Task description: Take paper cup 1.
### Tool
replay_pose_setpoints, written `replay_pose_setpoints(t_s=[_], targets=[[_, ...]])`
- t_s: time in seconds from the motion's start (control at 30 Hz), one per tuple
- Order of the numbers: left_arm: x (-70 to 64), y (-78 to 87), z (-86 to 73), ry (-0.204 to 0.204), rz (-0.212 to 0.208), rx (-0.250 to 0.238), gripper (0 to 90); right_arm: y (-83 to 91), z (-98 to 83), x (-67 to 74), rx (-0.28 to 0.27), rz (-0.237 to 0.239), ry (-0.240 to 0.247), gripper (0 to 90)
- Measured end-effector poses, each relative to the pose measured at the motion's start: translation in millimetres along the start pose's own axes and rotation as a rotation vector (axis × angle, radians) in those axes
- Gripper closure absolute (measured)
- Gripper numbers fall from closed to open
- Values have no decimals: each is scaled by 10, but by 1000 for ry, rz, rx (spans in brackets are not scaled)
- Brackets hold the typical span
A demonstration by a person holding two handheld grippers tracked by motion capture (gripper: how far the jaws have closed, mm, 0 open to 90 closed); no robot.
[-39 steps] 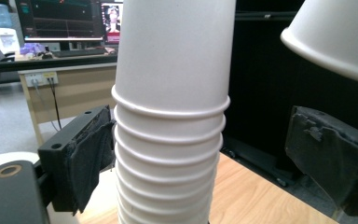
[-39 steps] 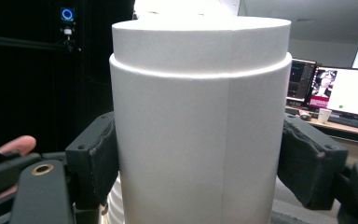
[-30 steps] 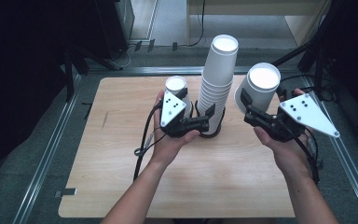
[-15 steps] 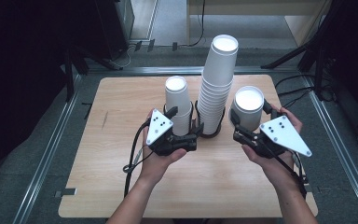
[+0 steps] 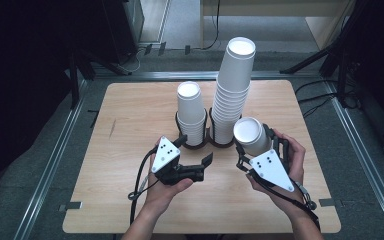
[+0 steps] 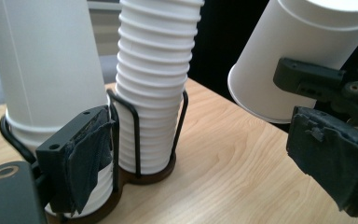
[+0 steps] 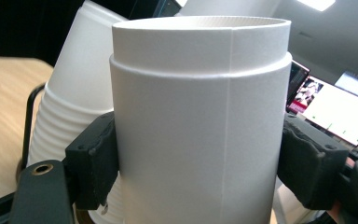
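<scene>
White paper cup (image 7: 200, 126), upside down

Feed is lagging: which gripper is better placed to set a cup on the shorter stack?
Likely right: the right gripper already grips a single white paper cup; the left gripper is open near the shorter white cup stack.
</scene>
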State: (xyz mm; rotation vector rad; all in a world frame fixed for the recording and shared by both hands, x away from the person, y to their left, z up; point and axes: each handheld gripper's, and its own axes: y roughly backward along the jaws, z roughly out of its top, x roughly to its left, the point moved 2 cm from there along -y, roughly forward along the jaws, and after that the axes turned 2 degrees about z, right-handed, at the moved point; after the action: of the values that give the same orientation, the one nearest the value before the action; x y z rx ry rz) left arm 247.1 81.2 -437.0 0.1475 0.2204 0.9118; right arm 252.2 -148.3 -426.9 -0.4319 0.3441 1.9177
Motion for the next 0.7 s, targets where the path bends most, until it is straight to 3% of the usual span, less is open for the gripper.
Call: replay_pose_setpoints(t_s=[0.2, 0.27, 0.37, 0.47, 0.5, 0.53, 0.7], targets=[[11, -9, -66, -5, -7, 31, 72, -3, -84, 137, 1, -14, 73, 217], [-18, -11, -91, -15, -27, 42, 72, -14, -122, 211, 6, -9, 150, 217], [-53, -18, -108, -21, -45, 46, 72, -10, -139, 248, 5, -6, 172, 217], [-102, -36, -136, -36, -66, 53, 72, -4, -202, 371, -3, -13, 272, 218], [-121, -45, -149, -41, -77, 59, 72, -4, -202, 371, -3, -13, 272, 218], [-135, -53, -158, -44, -84, 62, 72, 7, -236, 441, -8, -3, 320, 218], [-151, -63, -164, -36, -127, 67, 79, 28, -258, 516, -29, 6, 376, 218]])
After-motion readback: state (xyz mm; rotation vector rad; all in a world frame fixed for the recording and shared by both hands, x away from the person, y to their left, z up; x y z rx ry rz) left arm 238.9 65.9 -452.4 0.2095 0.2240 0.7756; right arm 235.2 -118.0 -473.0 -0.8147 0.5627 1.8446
